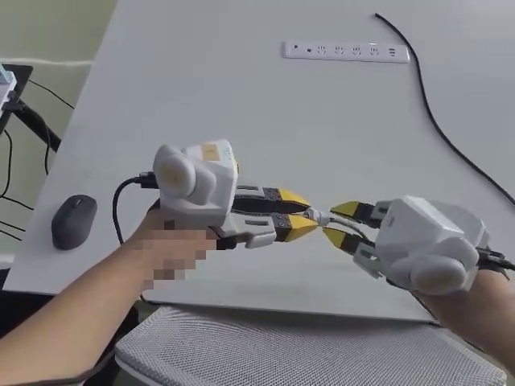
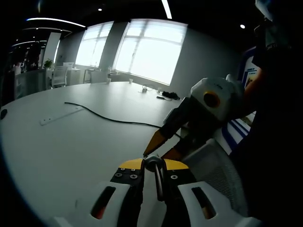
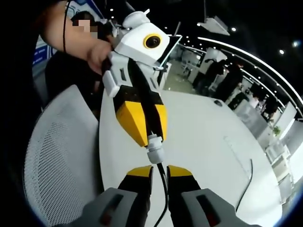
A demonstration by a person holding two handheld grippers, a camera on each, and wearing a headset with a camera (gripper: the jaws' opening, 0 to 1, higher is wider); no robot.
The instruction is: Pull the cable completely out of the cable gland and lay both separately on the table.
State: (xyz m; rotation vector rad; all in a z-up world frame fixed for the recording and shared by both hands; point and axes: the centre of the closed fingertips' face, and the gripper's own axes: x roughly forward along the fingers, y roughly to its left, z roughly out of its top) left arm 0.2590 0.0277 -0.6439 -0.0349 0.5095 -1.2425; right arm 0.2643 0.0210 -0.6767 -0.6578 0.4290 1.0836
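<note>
Above the table's near edge, my left gripper (image 1: 308, 217) and right gripper (image 1: 331, 223) meet tip to tip. The left gripper (image 2: 152, 171) is shut on the small pale cable gland (image 2: 154, 162), which sticks out past its yellow tips (image 3: 142, 124). In the right gripper view the gland (image 3: 154, 147) hangs just off my right gripper (image 3: 161, 173), which is shut on the thin black cable (image 3: 164, 183) coming out of the gland. A dark line also runs back between the left jaws. The right gripper (image 2: 158, 152) faces the gland from the right.
On the white table (image 1: 241, 96) lie a white power strip (image 1: 346, 51) at the back and its black cord (image 1: 451, 145) along the right. A grey mouse (image 1: 74, 221) sits near the left edge. A mesh chair back (image 1: 282, 354) stands under the grippers.
</note>
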